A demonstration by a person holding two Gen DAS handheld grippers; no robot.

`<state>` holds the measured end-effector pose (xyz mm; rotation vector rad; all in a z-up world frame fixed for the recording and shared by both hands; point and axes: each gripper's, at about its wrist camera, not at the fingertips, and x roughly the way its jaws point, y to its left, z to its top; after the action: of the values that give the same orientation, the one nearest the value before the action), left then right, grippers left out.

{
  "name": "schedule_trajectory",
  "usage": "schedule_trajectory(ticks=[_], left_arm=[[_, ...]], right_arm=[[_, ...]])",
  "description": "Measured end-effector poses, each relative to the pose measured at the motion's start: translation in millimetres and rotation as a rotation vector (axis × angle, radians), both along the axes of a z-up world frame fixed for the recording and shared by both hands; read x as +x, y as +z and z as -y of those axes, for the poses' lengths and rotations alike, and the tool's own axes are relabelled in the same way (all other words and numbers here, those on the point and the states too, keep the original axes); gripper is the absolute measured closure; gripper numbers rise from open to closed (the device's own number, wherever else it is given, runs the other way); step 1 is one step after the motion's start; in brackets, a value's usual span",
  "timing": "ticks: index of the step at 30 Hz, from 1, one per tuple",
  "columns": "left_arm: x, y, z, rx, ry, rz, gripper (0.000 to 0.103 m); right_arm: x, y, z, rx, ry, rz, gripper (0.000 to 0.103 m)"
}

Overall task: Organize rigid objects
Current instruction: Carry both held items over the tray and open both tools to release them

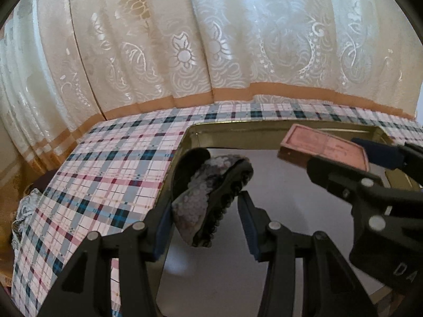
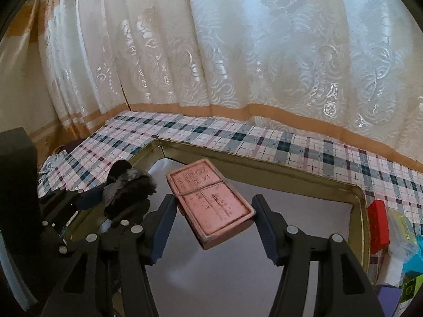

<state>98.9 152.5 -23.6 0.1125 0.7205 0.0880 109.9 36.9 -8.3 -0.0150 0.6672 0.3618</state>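
Note:
A gold metal tin (image 1: 238, 129) (image 2: 264, 170) with a shiny grey floor sits on the plaid tablecloth (image 1: 111, 163). My left gripper (image 1: 205, 227) is over the tin's left side, jaws parted. A fuzzy grey-black hair claw (image 1: 211, 198) (image 2: 129, 185) sits between them, touching the left pad only. My right gripper (image 2: 215, 231) is over the tin, jaws wide apart. A flat pink box (image 2: 211, 203) (image 1: 325, 149) with a rubber band lies tilted between them; I cannot tell if the pads touch it. The right gripper (image 1: 351, 155) shows in the left wrist view.
A patterned cream curtain (image 2: 238, 52) hangs just behind the table. A red block (image 2: 378, 224), a clear bag and coloured blocks (image 2: 412, 264) lie right of the tin. Crumpled cloth (image 1: 26, 206) lies off the table's left edge.

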Motion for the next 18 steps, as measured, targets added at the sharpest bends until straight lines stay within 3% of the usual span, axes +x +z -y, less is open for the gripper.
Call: schedule_trajectory(ticks=[6,8,10,12,14,18], left_arm=[[-2.0,3.1,-4.8,-0.066,0.022,0.005,0.048],[-7.9,5.6,1.1,-0.036,0.026,0.046,0.034],[-15.4,8.6,10.0,0.021,0.035,0.103,0.010],[-23.8,12.6,21.6,0.121,0.074,0.180,0.000],[-30.5,16.3,27.8,0.155,0.074,0.239,0.000],[-36.8,20.9,24.7,0.116,0.079,0.288,0.000]], right_arm=[[2.7,-4.4,-5.1,-0.025,0.038,-0.051,0.040],[0.1,-3.6,-4.3,-0.028,0.023,-0.031,0.039],[-2.1,-1.8,-2.5,-0.016,0.023,-0.023,0.022],[-6.4,1.6,1.7,0.013,0.026,0.006,0.015],[-8.9,3.2,5.7,0.031,0.014,0.025,0.015],[-19.9,10.8,17.3,0.002,-0.076,0.109,0.015]])
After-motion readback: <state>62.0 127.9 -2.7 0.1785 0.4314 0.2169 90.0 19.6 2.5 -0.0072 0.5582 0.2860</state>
